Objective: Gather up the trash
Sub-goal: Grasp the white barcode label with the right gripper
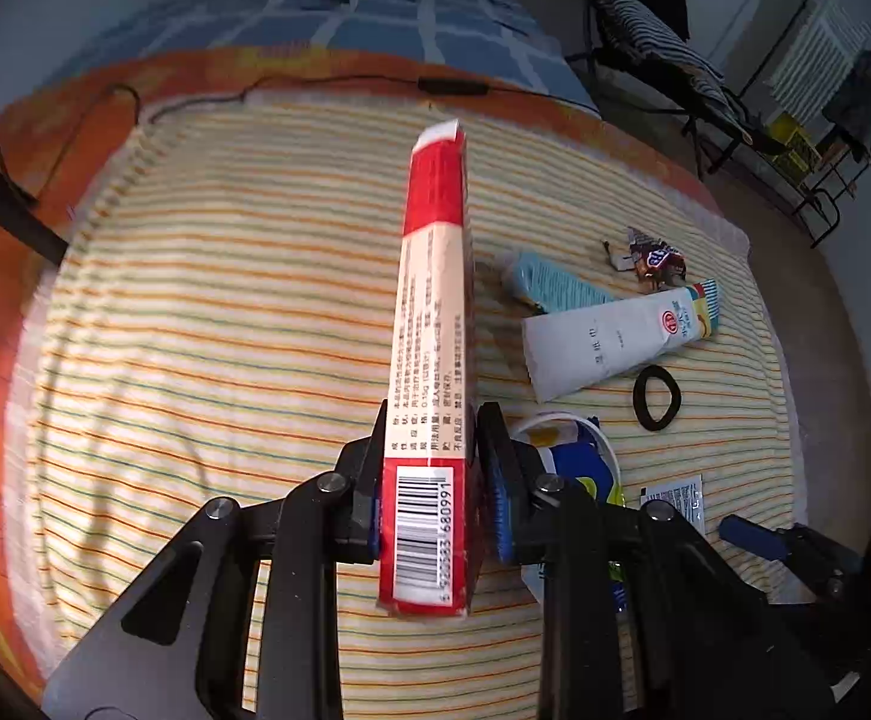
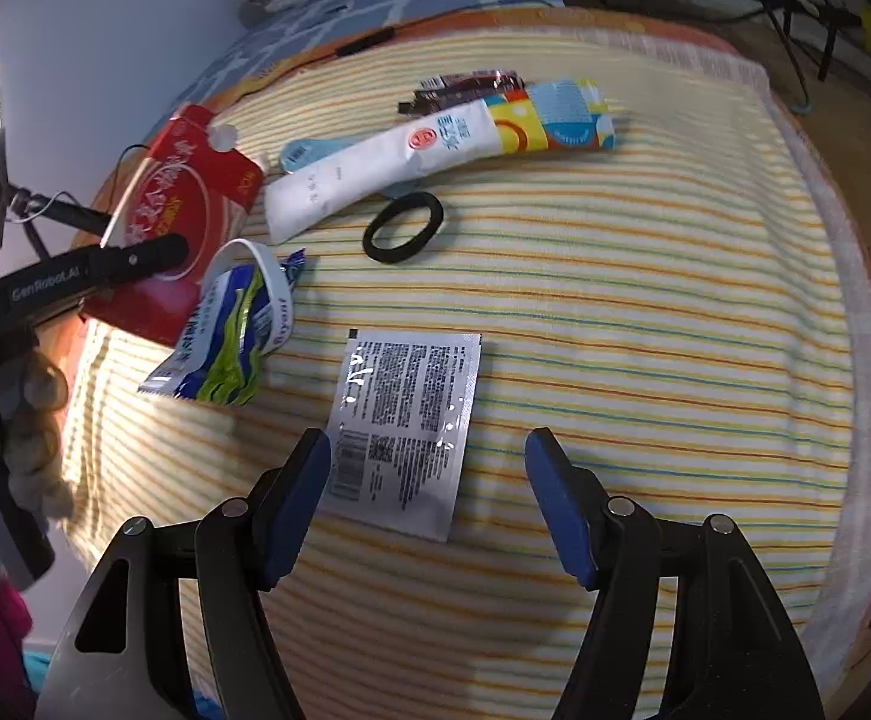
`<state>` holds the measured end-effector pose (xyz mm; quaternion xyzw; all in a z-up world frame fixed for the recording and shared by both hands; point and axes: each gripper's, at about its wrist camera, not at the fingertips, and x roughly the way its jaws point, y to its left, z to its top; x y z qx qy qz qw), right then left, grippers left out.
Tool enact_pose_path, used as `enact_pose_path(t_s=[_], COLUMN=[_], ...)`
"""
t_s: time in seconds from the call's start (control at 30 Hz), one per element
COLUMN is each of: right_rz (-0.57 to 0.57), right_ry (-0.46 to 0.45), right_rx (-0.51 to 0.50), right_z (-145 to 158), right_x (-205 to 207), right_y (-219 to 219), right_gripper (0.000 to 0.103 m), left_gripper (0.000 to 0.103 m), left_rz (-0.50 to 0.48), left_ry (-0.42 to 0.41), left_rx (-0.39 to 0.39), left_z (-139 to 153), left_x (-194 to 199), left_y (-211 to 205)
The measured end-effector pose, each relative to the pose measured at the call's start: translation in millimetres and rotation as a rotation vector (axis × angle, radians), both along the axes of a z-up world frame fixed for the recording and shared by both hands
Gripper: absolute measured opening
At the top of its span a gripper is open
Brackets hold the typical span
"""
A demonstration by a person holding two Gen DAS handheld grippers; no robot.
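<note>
My left gripper (image 1: 429, 474) is shut on a red and cream carton box (image 1: 432, 336), held above the striped cloth (image 1: 225, 312); the box also shows in the right wrist view (image 2: 186, 204). My right gripper (image 2: 426, 480) is open, its jaws either side of a silver sachet (image 2: 411, 420) lying flat on the cloth. A blue and green wrapper (image 2: 225, 336) with a white band lies left of the sachet. A white tissue pack (image 2: 435, 156), a dark candy wrapper (image 2: 465, 87) and a pale blue pack (image 2: 303, 153) lie farther back.
A black hair tie (image 2: 402, 227) lies mid-cloth. A black cable (image 1: 315, 84) runs along the far edge of the orange bedding. A chair with striped fabric (image 1: 657, 42) and a wire rack (image 1: 819, 120) stand on the floor at the right.
</note>
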<state>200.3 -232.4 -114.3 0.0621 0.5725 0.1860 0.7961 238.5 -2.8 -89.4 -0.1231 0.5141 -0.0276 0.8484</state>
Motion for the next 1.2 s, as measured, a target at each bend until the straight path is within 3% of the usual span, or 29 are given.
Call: enact_pose_path(t_s=[0.13,0.4,0.5,0.73,0.97,1.2], right_rz=[0.001,0.031,0.064,0.07,0.067,0.082], right_ry=[-0.005,-0.051,-0.082,-0.088,-0.114,-0.161], right_rx=[-0.028,-0.173,-0.231,-0.196,-0.166,-0.157], right_z=[-2,-6,-7,-5,9,32], right_x=[7,16,13,12,6,-27], right_y=[11,47,56,46,32,21], right_gripper=[0.067,0.069,0.065,0.055,0.051,0.051], left_gripper=[0.017,0.018,0.018,0.016,0.016,0.016], left_rz=[-0.001,-0.007,-0.001,0.02,0.005,-0.031], left_ry=[-0.002,-0.014,-0.012,-0.041,-0.088,-0.112], left_rx=[-0.008,0.037,0.022,0.029,0.052,0.048], left_z=[-2,-1,-3,3,26,53], left_x=[2,9,11,5,-17,-62], left_y=[-1,-6,-3,6,12,17])
